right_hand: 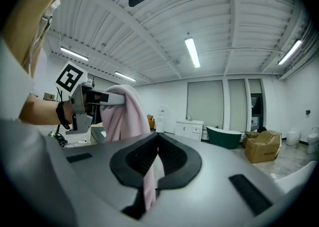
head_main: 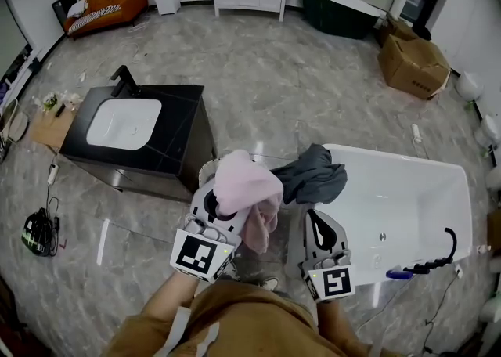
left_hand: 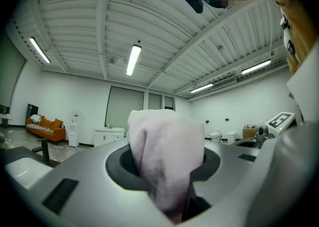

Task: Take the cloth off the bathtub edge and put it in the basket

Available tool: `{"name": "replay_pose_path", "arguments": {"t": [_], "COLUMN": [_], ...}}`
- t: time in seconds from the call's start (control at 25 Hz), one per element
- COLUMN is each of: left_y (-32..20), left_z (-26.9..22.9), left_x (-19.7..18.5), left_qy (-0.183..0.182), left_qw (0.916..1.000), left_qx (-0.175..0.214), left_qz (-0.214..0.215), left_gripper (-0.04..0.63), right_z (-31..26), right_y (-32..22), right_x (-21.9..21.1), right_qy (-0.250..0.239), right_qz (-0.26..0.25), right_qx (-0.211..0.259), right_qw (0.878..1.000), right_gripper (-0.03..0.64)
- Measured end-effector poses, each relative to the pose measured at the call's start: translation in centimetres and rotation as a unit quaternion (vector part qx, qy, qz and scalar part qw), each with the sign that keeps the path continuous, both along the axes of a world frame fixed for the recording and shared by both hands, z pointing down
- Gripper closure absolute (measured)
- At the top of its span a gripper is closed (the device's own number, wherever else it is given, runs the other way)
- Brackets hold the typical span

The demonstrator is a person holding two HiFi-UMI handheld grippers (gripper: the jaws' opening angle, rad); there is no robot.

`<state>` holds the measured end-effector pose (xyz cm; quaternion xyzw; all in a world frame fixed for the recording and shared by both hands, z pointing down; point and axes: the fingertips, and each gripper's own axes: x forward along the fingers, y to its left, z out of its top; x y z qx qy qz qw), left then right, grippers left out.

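While the left gripper (head_main: 221,205) clamps the cloth (head_main: 249,182) (a thick wad), the right gripper (head_main: 313,218) pinches its edge.

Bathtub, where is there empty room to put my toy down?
The tub has a bare far rim, from the grey cloth to the right end, and a bare inside. Its left corner is crowded: the grey cloth lies there and the pink cloth hangs beside it. The black hose takes the near right rim.
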<state>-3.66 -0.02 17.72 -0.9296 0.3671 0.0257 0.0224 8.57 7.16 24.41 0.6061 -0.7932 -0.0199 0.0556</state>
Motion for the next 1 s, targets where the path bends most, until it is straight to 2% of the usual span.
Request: {"name": "replay_pose_path", "arguments": {"t": [0.28, 0.52, 0.76, 1.0], "left_y": [-1.6, -2.2, -1.6, -1.9], "left_z": [0.2, 0.2, 0.3, 0.7], "left_x": [-2.5, -4.6, -4.3, -3.5], "left_qy": [0.003, 0.021, 0.033, 0.037], "left_qw": [0.9997, 0.9964, 0.9921, 0.9917], "left_qx": [-0.002, -0.014, -0.014, -0.014], "left_qz": [-0.025, -0.08, -0.12, -0.122], "left_gripper": [0.43, 0.43, 0.43, 0.43], "right_z": [0.3, 0.2, 0.5, 1.9], "right_y": [-1.1, -0.9, 0.0, 0.1], "right_x": [-1.2, -1.3, -0.8, -1.0], "right_qy": [-0.001, -0.013, -0.014, -0.012], "right_qz": [-0.006, -0.032, -0.076, -0.096], "right_qx": [-0.005, -0.008, -0.014, -0.033], "right_qw": [1.0, 0.999, 0.997, 0.995], "right_gripper": [0.611, 0.611, 0.611, 0.611]}}
